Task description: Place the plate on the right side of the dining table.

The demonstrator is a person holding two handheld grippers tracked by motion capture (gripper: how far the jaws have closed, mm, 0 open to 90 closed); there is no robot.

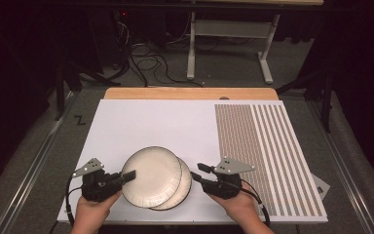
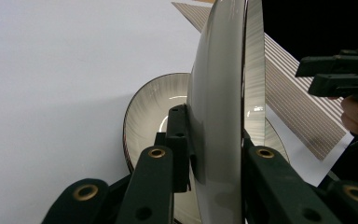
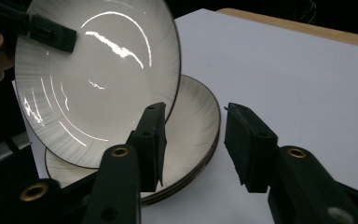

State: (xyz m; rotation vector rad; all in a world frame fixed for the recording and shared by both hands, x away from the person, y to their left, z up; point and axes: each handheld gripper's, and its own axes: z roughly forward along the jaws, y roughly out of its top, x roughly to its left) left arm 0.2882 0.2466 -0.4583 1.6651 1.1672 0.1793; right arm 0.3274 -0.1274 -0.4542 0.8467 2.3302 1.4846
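Note:
A cream plate with a dark rim is lifted and tilted, and my left gripper is shut on its left rim. In the left gripper view this plate stands edge-on between the jaws. Under it, a second matching plate lies flat on the white board, also seen in the right gripper view. My right gripper is open just right of the plates, with its jaws level with the lower plate's rim and holding nothing. The raised plate leans over the lower one.
The white board covers the table's left and middle. A brown striped mat covers its right side. The wooden table edge runs along the back. Beyond it, cables and a desk frame are on the floor.

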